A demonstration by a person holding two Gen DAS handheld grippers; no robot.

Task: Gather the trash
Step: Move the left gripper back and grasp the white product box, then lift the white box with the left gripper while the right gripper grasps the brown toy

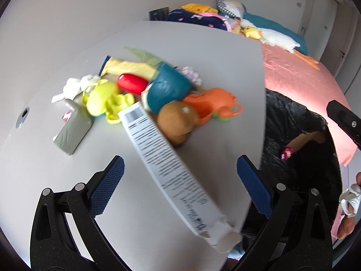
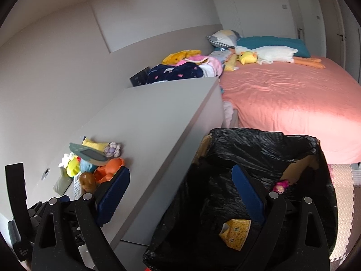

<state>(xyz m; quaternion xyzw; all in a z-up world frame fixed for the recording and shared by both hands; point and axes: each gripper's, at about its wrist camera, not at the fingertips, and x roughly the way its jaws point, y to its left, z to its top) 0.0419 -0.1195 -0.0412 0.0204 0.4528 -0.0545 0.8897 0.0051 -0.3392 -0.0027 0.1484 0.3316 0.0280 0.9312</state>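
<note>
A long white printed carton (image 1: 162,158) lies slanted on the grey desk (image 1: 203,52), with its torn end poking past the desk's near edge. My left gripper (image 1: 181,186) is open, one blue pad on each side of the carton and neither touching it. A crumpled white tissue (image 1: 74,85) and a grey-green carton (image 1: 74,128) lie further left. My right gripper (image 2: 181,194) hangs open and empty over the black-lined bin (image 2: 259,135). A yellow packet (image 2: 235,237) and a small pink toy (image 2: 281,186) lie in the bin.
A heap of plastic toys (image 1: 171,90), red, lime, teal, orange and brown, sits behind the carton. The bin (image 1: 293,124) stands against the desk's right edge. Beyond it is a pink bed (image 2: 293,99) with plush toys and clothes. A hand (image 1: 349,205) shows at the right edge.
</note>
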